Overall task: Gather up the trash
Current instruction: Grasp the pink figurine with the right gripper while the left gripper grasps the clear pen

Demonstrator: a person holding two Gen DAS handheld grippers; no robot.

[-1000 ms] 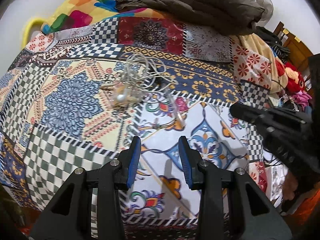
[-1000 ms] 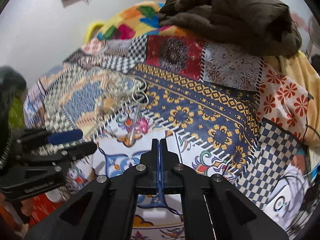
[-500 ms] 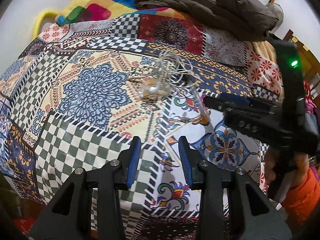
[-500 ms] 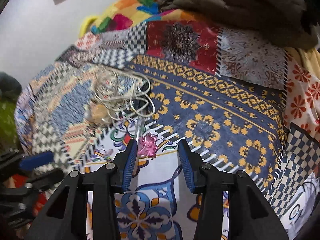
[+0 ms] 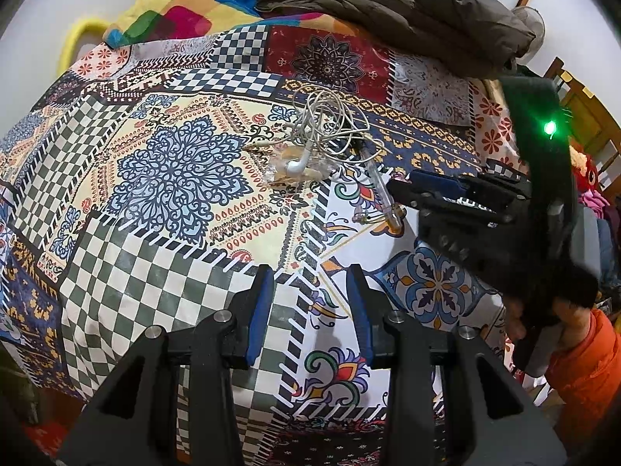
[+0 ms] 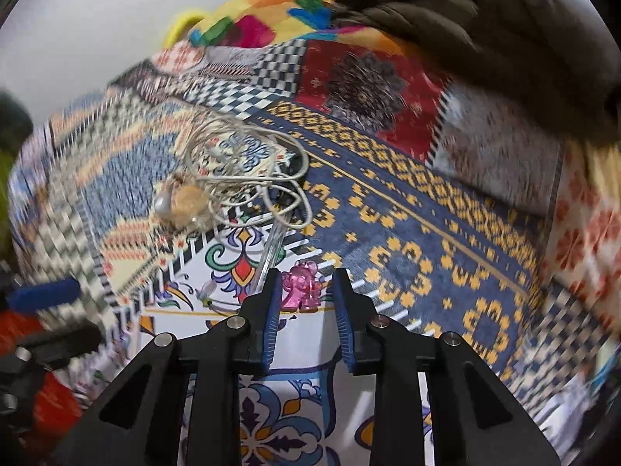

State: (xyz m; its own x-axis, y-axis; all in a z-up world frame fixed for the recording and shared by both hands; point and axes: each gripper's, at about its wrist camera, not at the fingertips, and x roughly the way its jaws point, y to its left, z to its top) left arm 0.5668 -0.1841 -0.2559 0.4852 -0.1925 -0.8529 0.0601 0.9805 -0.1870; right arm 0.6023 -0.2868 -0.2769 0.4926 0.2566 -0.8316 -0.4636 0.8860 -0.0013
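Your right gripper (image 6: 306, 303) has just been closing, jaws narrow around the pink trinket (image 6: 300, 285), pads not touching it. Your left gripper (image 5: 308, 303) hangs part-open, empty, over the patchwork bedspread (image 5: 163, 268).

A patchwork bedspread (image 5: 174, 178) covers the bed; far right lies a brown jacket (image 5: 407, 11), far left a multicoloured pillow (image 5: 186, 7).

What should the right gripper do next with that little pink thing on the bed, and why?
Probably ease a little further down and forward, then close. The pink trinket lies on the bedspread just ahead of the right gripper, lined up with the gap; its jaws have just been closing, but the pads don't yet touch it. The left gripper is open, over bare cloth.
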